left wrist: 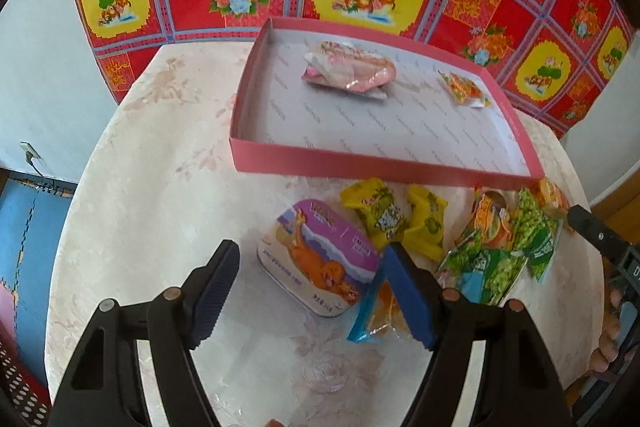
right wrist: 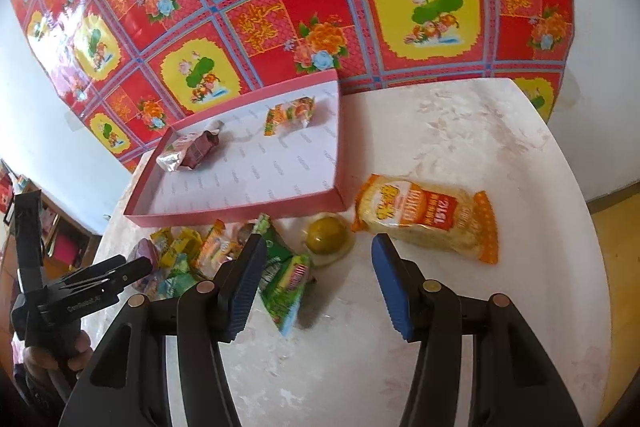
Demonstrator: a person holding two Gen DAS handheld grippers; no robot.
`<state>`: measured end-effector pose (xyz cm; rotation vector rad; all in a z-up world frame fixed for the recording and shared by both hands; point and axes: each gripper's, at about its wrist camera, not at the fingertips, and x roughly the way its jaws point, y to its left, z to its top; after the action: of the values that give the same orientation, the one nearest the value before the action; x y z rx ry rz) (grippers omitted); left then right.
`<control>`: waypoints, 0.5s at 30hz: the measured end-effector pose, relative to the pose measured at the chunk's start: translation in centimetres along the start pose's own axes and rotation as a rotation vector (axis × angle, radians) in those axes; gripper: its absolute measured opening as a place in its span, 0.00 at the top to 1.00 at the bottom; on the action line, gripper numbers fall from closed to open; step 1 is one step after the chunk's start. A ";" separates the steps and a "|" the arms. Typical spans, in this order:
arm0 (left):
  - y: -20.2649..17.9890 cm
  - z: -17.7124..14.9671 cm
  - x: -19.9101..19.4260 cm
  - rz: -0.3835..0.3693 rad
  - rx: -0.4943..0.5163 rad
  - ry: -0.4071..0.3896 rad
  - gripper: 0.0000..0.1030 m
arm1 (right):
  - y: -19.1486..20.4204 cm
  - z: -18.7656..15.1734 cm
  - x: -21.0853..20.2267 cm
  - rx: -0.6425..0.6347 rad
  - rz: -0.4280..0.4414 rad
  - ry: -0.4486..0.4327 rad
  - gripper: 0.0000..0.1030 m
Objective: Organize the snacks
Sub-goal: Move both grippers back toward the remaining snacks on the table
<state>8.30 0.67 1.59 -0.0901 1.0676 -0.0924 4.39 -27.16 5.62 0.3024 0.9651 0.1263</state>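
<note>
Snacks are only partly sorted: two crinkly packets, a pink one (left wrist: 350, 73) and an orange one (left wrist: 464, 89), lie in the shallow pink cardboard tray (left wrist: 360, 163), well ahead of both sets of jaws. The rest are left on the pale, marbled surface (left wrist: 160, 187). A rounded tin (left wrist: 318, 259) sits between the spread jaws of the left gripper (left wrist: 314, 291), with yellow packets (left wrist: 394, 219) and green packets (left wrist: 500, 251) just beyond. The right gripper (right wrist: 318, 287) is also held wide and empty; a round green sweet (right wrist: 326, 233) lies just ahead between its jaws, and a glossy orange bag (right wrist: 430, 217) ahead to their right.
</note>
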 end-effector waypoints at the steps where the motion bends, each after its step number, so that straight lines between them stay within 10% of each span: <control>1: -0.1 -0.1 0.2 0.000 0.003 0.007 0.24 | -0.2 -0.1 0.0 0.000 -0.005 0.000 0.46; 15: -0.5 -0.2 0.8 0.030 0.029 -0.015 0.24 | -4.4 1.1 -0.5 0.054 -0.085 -0.036 0.46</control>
<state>8.47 0.12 0.87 -0.0487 1.0520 -0.0799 4.89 -31.69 5.30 0.3116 0.9449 0.0167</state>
